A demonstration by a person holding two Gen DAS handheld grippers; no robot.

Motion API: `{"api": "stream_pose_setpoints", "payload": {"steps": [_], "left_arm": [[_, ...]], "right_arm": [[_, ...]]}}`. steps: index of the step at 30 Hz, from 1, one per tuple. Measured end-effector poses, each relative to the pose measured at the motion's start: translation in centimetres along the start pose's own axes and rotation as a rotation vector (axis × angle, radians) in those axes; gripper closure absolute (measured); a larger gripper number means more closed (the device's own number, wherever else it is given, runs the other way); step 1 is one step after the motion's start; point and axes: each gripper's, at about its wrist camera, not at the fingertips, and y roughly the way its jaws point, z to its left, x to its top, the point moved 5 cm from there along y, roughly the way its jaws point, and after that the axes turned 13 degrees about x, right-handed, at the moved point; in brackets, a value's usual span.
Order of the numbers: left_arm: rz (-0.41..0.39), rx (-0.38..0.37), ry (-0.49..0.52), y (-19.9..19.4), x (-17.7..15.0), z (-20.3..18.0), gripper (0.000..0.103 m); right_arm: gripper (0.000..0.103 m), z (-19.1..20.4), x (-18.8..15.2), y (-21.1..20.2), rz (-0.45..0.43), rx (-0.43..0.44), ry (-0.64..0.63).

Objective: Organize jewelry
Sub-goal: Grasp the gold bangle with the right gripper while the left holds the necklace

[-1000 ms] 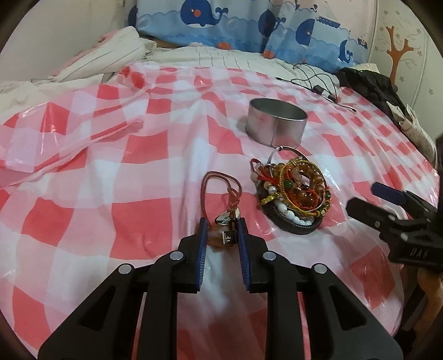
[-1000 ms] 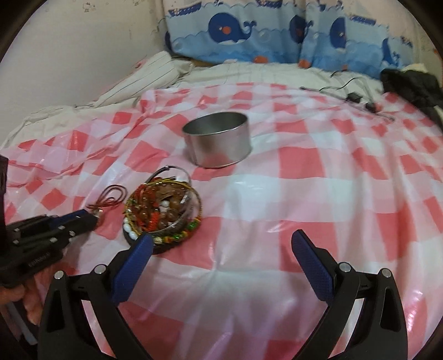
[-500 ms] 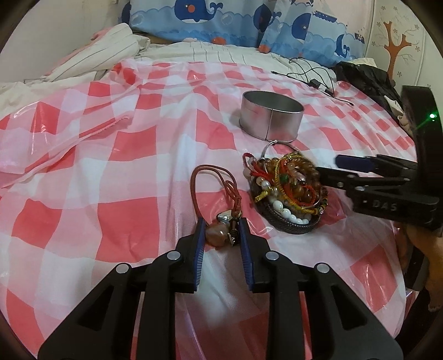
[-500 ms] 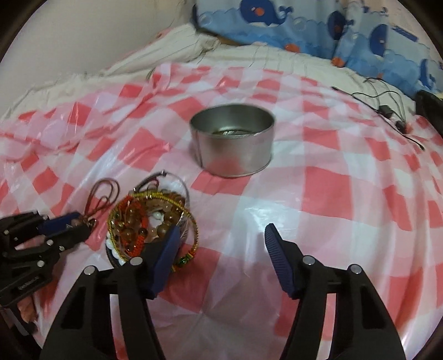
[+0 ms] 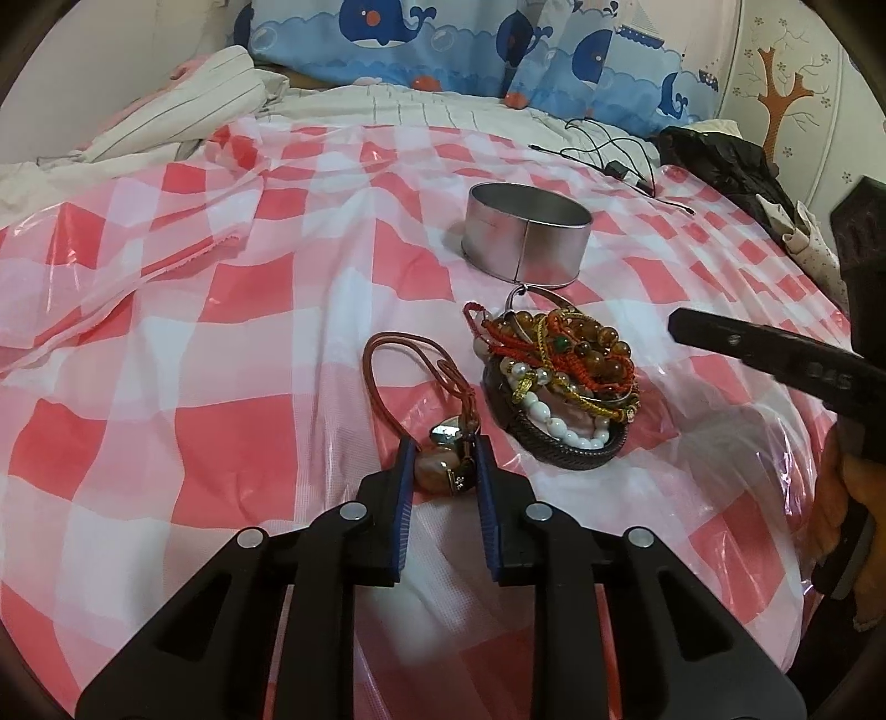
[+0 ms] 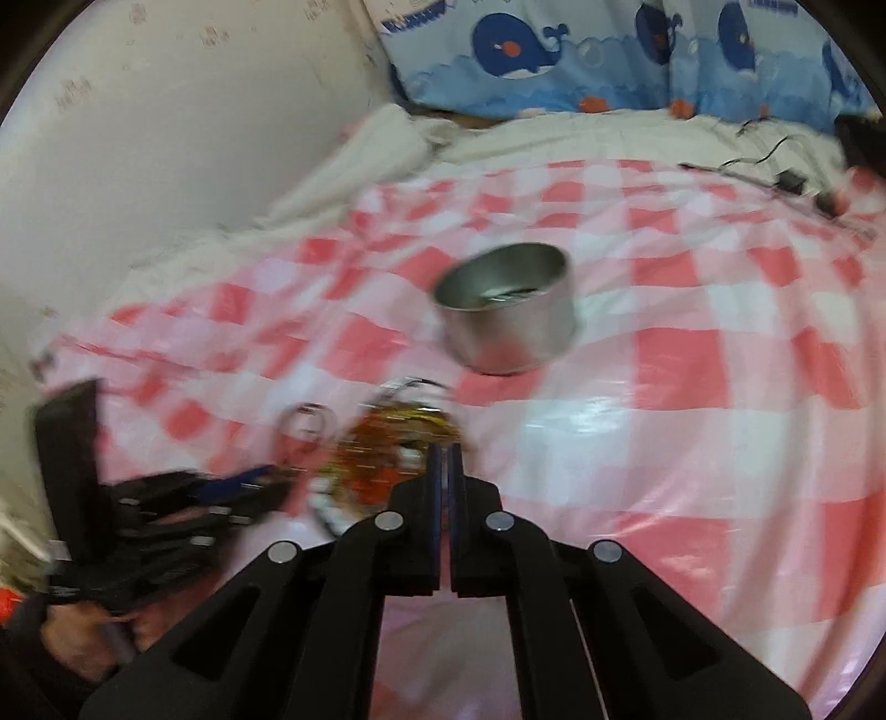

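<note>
Over checked cloth, left hand-held gripper clamps pendant; right nearly closed.

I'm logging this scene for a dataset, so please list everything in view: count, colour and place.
Pendant cord: one, brown loop with stone pendant, on the cloth left of the pile, pendant between the left gripper's fingers.
Bracelet pile: one heap, amber, red, gold, white and black, centre.
Tin: one, silver, open, behind the pile.
Checked cloth: one, red and white, over the bed.
Whale pillows: blue, at the back.
Cable: black, far right.
Dark clothing: far right edge.
Left gripper: black, blue pads, closed on the pendant.
Right gripper: black, closed beside the pile; whether it grips anything is blurred.
</note>
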Motion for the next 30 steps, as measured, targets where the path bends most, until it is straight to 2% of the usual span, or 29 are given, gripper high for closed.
{"api": "stream_pose_setpoints", "payload": {"steps": [1,2,4,5,7,8,10,15,18,19,20,21,22,30], "left_arm": [[0.0,0.001,-0.002,-0.1,0.0,0.0,0.083],[0.0,0.001,-0.003,-0.1,-0.1,0.0,0.083],[0.0,0.0,-0.004,-0.1,-0.1,0.0,0.083],[0.0,0.001,-0.002,-0.1,-0.1,0.0,0.083],[0.001,0.003,0.0,-0.1,-0.2,0.1,0.082],[0.001,0.003,0.0,-0.1,-0.2,0.1,0.082],[0.002,0.001,-0.002,0.0,-0.3,0.1,0.082],[0.003,0.009,0.006,0.1,-0.4,0.0,0.082],[0.003,0.011,0.012,0.2,-0.3,-0.2,0.082],[0.003,0.011,0.014,0.2,-0.4,-0.2,0.082],[0.003,0.01,0.016,0.3,-0.3,-0.2,0.082],[0.004,0.008,0.017,0.3,-0.3,-0.3,0.082],[0.003,0.006,0.015,0.3,-0.3,-0.2,0.082],[0.001,-0.028,-0.016,0.2,-0.1,0.1,0.084]], "right_arm": [[0.066,-0.1,0.2,0.4,0.013,-0.034,-0.019],[0.043,0.0,0.4,0.5,0.016,-0.064,-0.055],[0.043,0.3,0.4,1.0,0.045,-0.083,-0.118],[0.044,0.6,0.4,1.5,0.066,-0.089,-0.146],[0.048,0.8,0.3,2.4,0.112,-0.171,-0.235],[0.053,0.8,0.3,2.3,0.116,-0.187,-0.248],[0.055,0.1,0.7,1.8,0.103,-0.21,-0.24],[0.057,-0.4,0.4,2.6,0.143,-0.175,-0.237],[0.063,0.5,-0.1,4.9,0.199,-0.19,-0.311],[0.071,0.8,-0.1,5.6,0.214,-0.197,-0.339],[0.087,1.0,-0.2,6.0,0.22,-0.198,-0.352],[0.096,1.2,-0.3,6.3,0.222,-0.179,-0.349],[0.099,1.3,-0.2,6.1,0.212,-0.158,-0.33],[0.099,0.5,0.3,-0.2,0.002,0.109,-0.051]]}}
